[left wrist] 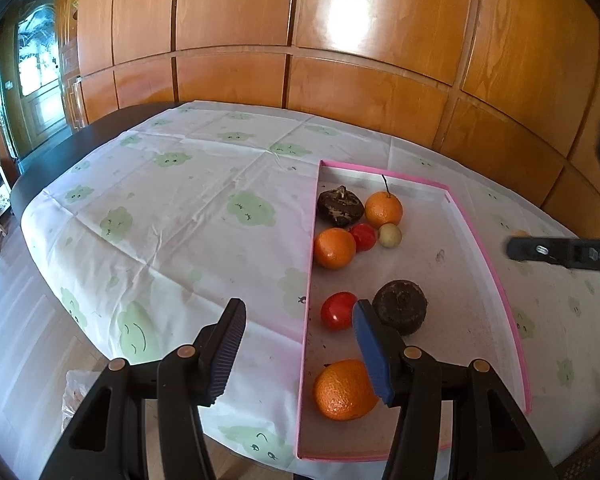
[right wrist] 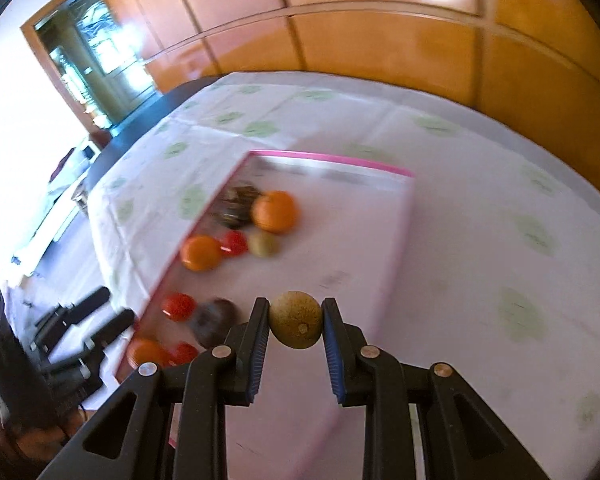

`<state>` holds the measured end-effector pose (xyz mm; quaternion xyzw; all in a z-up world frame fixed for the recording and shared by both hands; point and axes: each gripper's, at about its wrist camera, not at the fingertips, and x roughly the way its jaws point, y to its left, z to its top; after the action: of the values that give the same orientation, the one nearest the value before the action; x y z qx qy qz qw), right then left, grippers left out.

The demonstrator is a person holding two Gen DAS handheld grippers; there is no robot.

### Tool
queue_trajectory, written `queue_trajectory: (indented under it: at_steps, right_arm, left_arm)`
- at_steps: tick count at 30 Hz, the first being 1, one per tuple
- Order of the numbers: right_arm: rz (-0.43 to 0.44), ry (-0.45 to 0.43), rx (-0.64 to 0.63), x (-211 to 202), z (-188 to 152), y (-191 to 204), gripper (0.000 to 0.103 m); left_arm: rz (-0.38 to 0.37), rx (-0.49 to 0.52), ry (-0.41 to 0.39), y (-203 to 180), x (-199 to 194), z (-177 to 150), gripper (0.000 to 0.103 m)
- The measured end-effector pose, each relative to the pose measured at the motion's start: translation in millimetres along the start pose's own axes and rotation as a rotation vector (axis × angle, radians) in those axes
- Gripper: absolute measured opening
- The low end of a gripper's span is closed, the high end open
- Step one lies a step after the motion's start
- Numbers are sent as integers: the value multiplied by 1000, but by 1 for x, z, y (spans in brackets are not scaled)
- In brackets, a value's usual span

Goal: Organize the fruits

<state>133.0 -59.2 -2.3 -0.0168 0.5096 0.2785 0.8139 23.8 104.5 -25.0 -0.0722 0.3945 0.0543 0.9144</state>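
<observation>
The left gripper [left wrist: 300, 354] hangs with its jaws wide apart and nothing between them, low over the near left edge of the pink-rimmed tray [left wrist: 488, 256]. The tray lies on the table [left wrist: 172, 208], which wears a white cloth with green cartoon prints.

Along the tray's left side, from far to near, the left wrist view shows a cluster: a dark wrinkled fruit [left wrist: 340, 206], a stemmed orange [left wrist: 383, 209], a small red tomato [left wrist: 363, 237], a pale green fruit [left wrist: 390, 235] and a second orange [left wrist: 334, 248]. Nearer sit a red tomato [left wrist: 338, 310] and a dark round fruit [left wrist: 400, 307], then a third orange [left wrist: 345, 390] nearest of all, just beside the left gripper's right finger.

To the right, the right gripper [right wrist: 296, 320] is clamped on a small tan-green round fruit [right wrist: 296, 319], held off the surface over the tray's middle, with the bare right half of the tray ahead of it. The fruit is near-spherical, so no long axis matters.

The relation that counts: the fruit cluster lies ahead and to the left of the carried fruit, so a set-down there likely means travelling left and away.

The left view gives the fruit sharply; the right view is motion-blurred, yet it alone shows the held fruit, plus a further red fruit [right wrist: 184, 353] at the near left corner.
</observation>
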Motion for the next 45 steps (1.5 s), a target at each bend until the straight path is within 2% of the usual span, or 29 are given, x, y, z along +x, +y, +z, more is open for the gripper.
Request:
queue_trajectory:
  at_steps: [5, 9, 12, 21, 31, 45]
  right_arm:
    - [40, 62, 15, 39, 11, 25, 26]
    - [102, 92, 62, 60, 13, 27, 30]
    - [156, 70, 114, 55, 11, 20, 30]
    - [183, 67, 119, 52, -1, 19, 30]
    - [170, -6, 135, 28, -6, 17, 30]
    - [33, -92, 127, -9, -29, 10, 30]
  left_arm:
    - [-2, -13, 8, 2, 3, -2, 57]
    - [-4, -20, 22, 3, 8, -4, 57]
    - [-6, -25, 32, 5, 11, -5, 57]
    - [3, -28, 32, 6, 12, -5, 57]
    - [6, 1, 20, -4, 7, -7, 61]
    - [-5, 32, -10, -17, -6, -6, 61]
